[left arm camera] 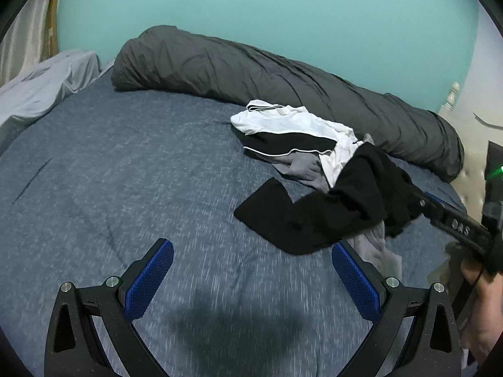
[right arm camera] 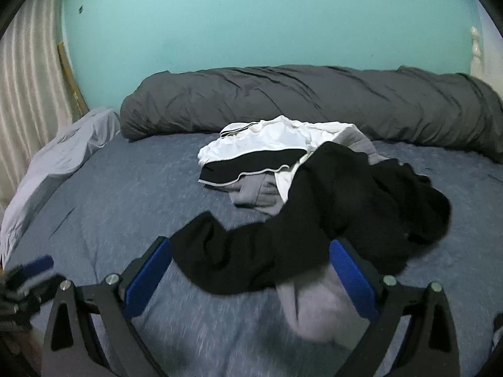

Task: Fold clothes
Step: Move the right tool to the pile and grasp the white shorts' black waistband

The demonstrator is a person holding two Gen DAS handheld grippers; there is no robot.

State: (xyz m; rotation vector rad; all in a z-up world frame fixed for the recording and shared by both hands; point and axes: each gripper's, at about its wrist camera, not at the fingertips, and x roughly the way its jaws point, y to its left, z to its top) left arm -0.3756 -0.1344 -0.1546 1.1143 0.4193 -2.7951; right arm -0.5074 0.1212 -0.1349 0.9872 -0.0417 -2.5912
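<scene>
— Sprawling across the heathered blue bedsheet [left arm camera: 125,172], what makes up that heap at two o'clock?

— A limp black garment [left arm camera: 317,216] with a long sleeve-like limb trailing toward the middle of the bed, draped over a soft grey garment [left arm camera: 301,169]. Behind them lies a smooth white garment with a black panel and thin white piping [left arm camera: 283,132]. All three touch and overlap.

— And the bulky roll at twelve o'clock?

— A creased dark grey duvet [left arm camera: 251,62], rolled long against the turquoise wall [left arm camera: 283,6]. At nine o'clock sits a crumpled pale grey cloth [left arm camera: 41,88].

— How do the tools stand?

— The left gripper [left arm camera: 251,282] hangs over bare sheet, its dimpled blue pads [left arm camera: 151,279] spread wide and empty. The right gripper [right arm camera: 250,279] is spread too, with black and grey fabric lying between the pads, not pinched.

— What does each camera add?

— The left view catches the right gripper [left arm camera: 418,201] from the side at three o'clock, tips buried in black cloth, plus a hand [left arm camera: 484,295] beneath it. The right view shows the left gripper [right arm camera: 34,267], blurred, at eight o'clock, and a ribbed pale curtain [right arm camera: 25,94].
</scene>
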